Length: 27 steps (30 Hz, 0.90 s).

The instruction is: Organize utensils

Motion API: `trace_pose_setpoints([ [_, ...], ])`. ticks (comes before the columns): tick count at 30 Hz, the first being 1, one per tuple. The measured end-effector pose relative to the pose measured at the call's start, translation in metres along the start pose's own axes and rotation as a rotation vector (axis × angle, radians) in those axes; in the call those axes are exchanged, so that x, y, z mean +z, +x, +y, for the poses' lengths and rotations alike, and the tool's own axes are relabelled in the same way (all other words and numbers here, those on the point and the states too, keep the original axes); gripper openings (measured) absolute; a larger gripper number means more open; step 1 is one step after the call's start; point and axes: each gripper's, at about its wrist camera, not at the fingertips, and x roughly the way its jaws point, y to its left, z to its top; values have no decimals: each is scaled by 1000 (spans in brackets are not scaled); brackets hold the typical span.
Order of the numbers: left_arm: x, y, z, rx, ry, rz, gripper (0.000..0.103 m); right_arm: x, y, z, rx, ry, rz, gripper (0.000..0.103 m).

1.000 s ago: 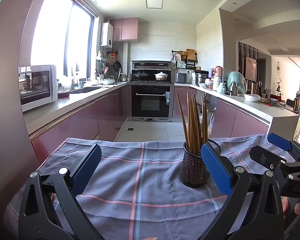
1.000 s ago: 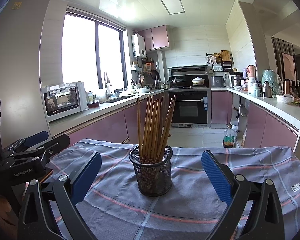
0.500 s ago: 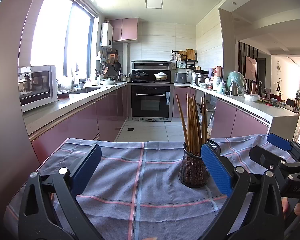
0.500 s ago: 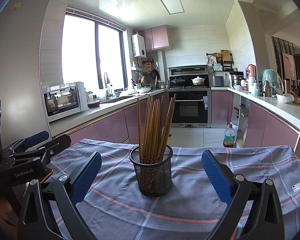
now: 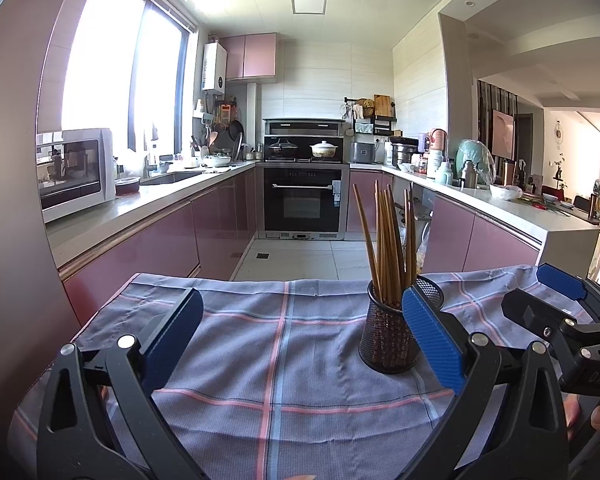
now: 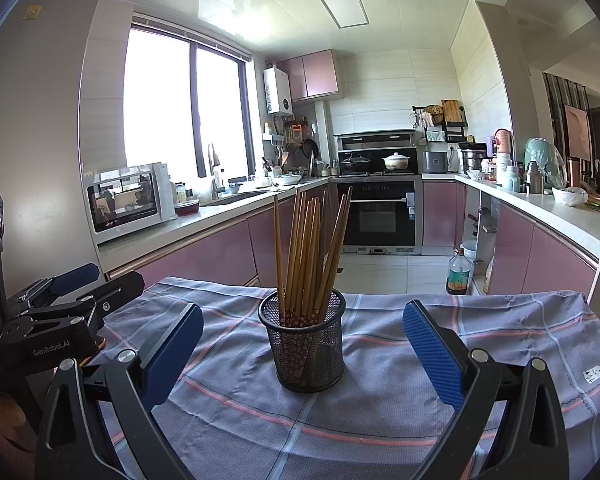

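Chopsticks (image 5: 388, 240), a bundle of brown wooden ones, stand tips-up in a black mesh holder (image 5: 388, 336) on a blue-grey checked cloth (image 5: 276, 344) over the table. Left wrist view: left gripper (image 5: 300, 340) gapes wide, nothing between its blue pads; the holder sits forward and right of its centre line, partly behind the right pad. The right gripper (image 5: 560, 296) shows at far right, beyond the holder, also holding nothing. No loose utensil visible on the cloth here. Right wrist view: right gripper (image 6: 302, 344) spread wide and empty, the mesh holder (image 6: 303, 344) almost dead centre between its pads, just ahead, not touching either. The chopsticks (image 6: 308, 248) fan out, leaning mostly right. The left gripper (image 6: 56, 304) sits off to the left, apart from the holder. Judgement: the chopsticks look already gathered, so the step in hand is unclear; if one is to be pulled or straightened, approach from above, pinch a single shaft near the top, and steady the light holder with the other tool so it doesn't tip.
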Motion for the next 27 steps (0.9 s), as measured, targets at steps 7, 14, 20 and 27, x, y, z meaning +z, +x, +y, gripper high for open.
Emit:
trace_pose_setpoints([
  [7,0,0,0,-1,0,1,98,0,1,0,0,2,1,97],
  [14,-1,1,0,-3,0,2,98,-1,0,-1,-1,2,0,97],
  [20,-2,1,0,-3,1,2,98,-1,0,-1,-1,2,0,97],
  [27,-1,1,0,-2,1,2,98,-1,0,-1,-2,1,0,97],
])
